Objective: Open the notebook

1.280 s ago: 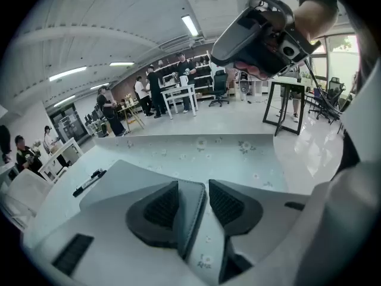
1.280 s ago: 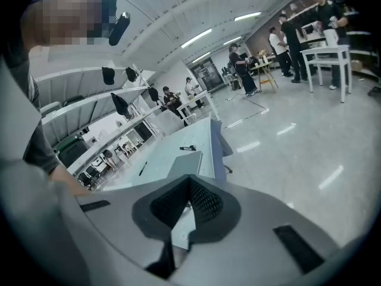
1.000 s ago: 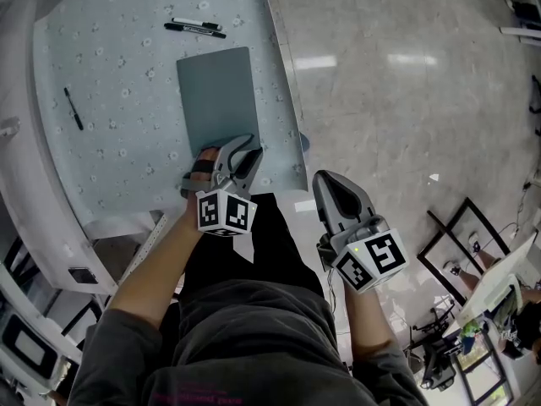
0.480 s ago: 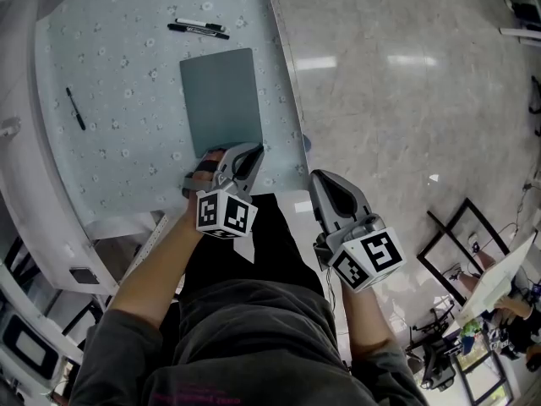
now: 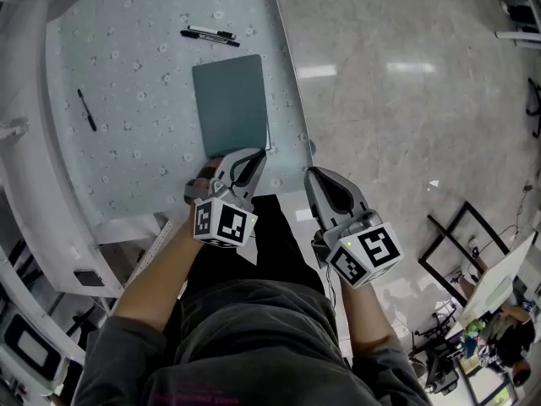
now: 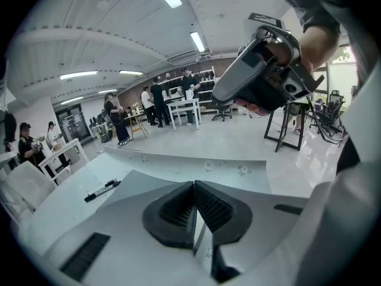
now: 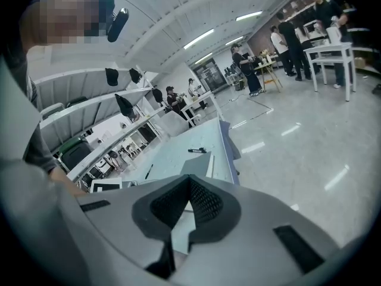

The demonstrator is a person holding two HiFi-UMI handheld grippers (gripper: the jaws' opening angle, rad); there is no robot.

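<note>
Step in hand: the grip, with the lift barely begun. The left gripper (image 5: 241,155), just below frame centre in the head view, had just been closing its jaws. They stood clamped on the near edge of the notebook (image 5: 232,112), and we judged only the cover (image 5: 228,91) was pinched. A sliver of white page showed along the notebook's right side, so that cover seemed slightly raised. The notebook lay at upper centre, near the table's right edge.

The right gripper (image 5: 314,178) hung right of centre, off the table, jaws drawn together on nothing.

Next move, as we judged it: swing the pinched cover up and over toward the far side. The body may drag along, and the idle gripper could pin it.

The table (image 5: 127,100) was pale with a small flower print. Two markers (image 5: 211,34) lay beyond the notebook and a black pen (image 5: 87,110) at left. The floor (image 5: 406,100) was polished stone. The gripper views showed a large workshop with strip lights, white tables and people standing far off.
</note>
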